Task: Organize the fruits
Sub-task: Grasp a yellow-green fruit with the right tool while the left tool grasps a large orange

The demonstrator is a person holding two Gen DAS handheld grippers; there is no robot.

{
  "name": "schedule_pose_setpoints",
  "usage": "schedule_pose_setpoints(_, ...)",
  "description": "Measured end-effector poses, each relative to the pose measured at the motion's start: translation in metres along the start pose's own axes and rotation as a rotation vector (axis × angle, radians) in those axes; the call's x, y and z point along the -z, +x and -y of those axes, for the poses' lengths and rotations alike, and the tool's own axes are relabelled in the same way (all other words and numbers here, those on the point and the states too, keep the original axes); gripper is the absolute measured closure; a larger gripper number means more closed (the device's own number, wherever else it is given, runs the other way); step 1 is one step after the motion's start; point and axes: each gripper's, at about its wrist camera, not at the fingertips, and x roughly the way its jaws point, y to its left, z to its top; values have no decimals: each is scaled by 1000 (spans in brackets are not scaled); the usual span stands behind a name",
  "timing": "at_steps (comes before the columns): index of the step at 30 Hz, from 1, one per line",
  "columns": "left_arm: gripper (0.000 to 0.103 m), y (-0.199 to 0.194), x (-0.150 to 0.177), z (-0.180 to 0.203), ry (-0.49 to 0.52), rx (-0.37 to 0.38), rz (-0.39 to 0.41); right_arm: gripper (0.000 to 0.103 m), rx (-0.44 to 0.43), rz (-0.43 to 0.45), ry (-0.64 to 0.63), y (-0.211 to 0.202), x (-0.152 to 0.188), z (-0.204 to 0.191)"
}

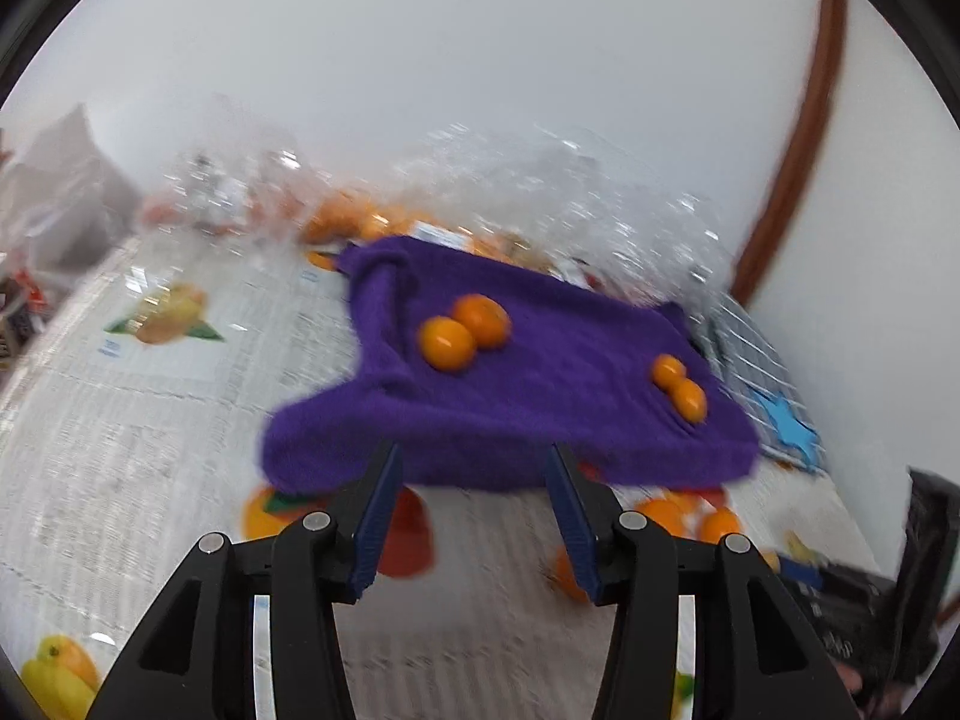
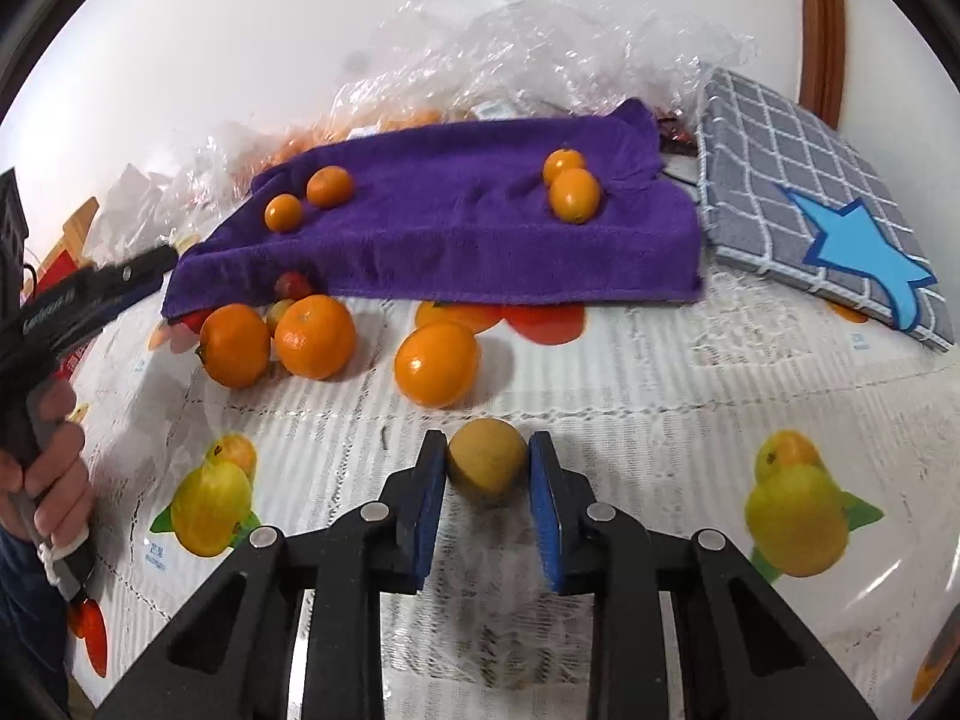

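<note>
My right gripper (image 2: 486,440) is shut on a round yellow-brown fruit (image 2: 487,468) resting on the fruit-print tablecloth (image 2: 630,396). Ahead of it lie three large oranges (image 2: 437,363) along the front edge of a purple towel (image 2: 456,228), which is draped over something raised. Two pairs of small oranges (image 2: 574,195) sit on top of the towel. In the left wrist view my left gripper (image 1: 474,456) stands open at the towel's (image 1: 540,372) near edge with nothing between its fingers. The small oranges (image 1: 447,343) lie beyond it.
A grey checked mat with a blue star (image 2: 780,168) leans at the right of the towel. Crumpled clear plastic bags (image 2: 540,30) holding more oranges lie behind it against the white wall. A hand (image 2: 48,462) holds the left gripper at the left edge.
</note>
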Motion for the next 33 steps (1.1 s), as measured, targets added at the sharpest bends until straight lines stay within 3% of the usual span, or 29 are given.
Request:
schedule_pose_setpoints(2, 49, 1, 3, 0, -24, 141, -52, 75, 14, 19, 11, -5, 0, 7)
schedule_pose_setpoints(3, 48, 1, 5, 2, -24, 166, -64, 75, 17, 24, 15, -8, 0, 11)
schedule_pose_setpoints(8, 43, 6, 15, 24, 55, 176, -116, 75, -30, 41, 79, -16, 3, 32)
schedule_pose_setpoints(16, 43, 37, 26, 41, 88, 43, -237, 75, -35, 11, 73, -10, 3, 30)
schedule_pose_setpoints(19, 45, 39, 28, 43, 90, 27, -231, 75, -52, 5, 72, -8, 2, 30)
schedule_pose_setpoints(21, 63, 39, 28, 43, 89, 49, -231, 75, -62, 1, 75, -7, 2, 30)
schedule_pose_setpoints(29, 63, 7, 27, 16, 29, -41, -128, 75, -56, -6, 88, -6, 2, 33)
schedule_pose_setpoints(33, 63, 5, 29, 3, -16, -51, -149, 75, -42, -12, 81, -6, 2, 31)
